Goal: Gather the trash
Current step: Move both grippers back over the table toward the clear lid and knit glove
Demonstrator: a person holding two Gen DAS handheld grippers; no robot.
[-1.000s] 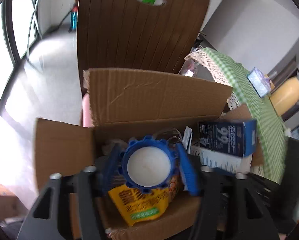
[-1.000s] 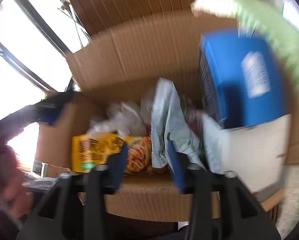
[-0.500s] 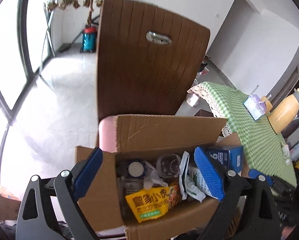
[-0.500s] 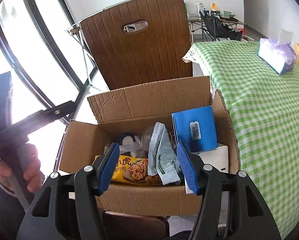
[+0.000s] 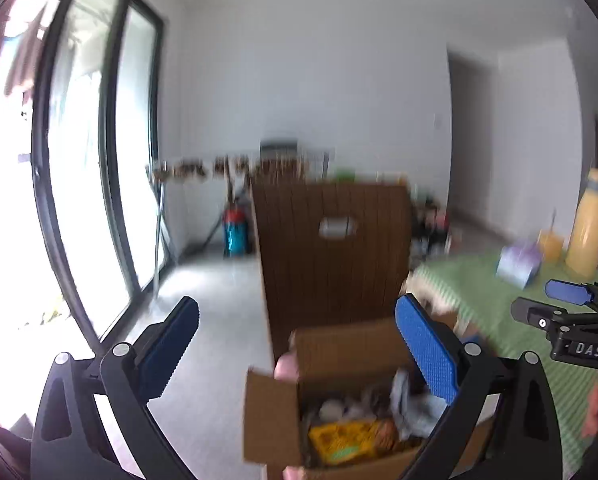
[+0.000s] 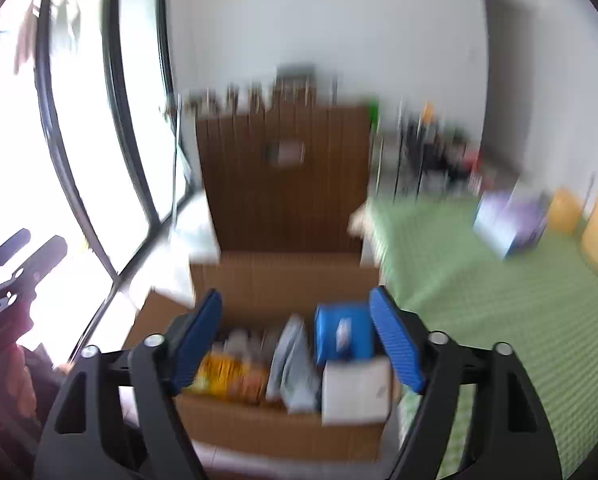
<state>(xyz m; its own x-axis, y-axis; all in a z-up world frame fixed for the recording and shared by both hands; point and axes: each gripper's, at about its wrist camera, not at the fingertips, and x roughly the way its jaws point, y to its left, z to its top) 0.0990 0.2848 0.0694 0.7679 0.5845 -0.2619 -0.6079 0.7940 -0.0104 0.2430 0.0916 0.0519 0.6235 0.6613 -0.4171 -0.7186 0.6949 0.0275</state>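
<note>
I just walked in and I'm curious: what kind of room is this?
Probably a home dining or living room: a table with a green checked cloth, a brown slatted chair, a yellow jug and tall glass doors.

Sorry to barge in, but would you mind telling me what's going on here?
A person is collecting trash with a handheld gripper in each hand. The cardboard box on the chair already holds wrappers and cartons. The left gripper and right gripper are both empty above it, their jaws having just been opening.
</note>
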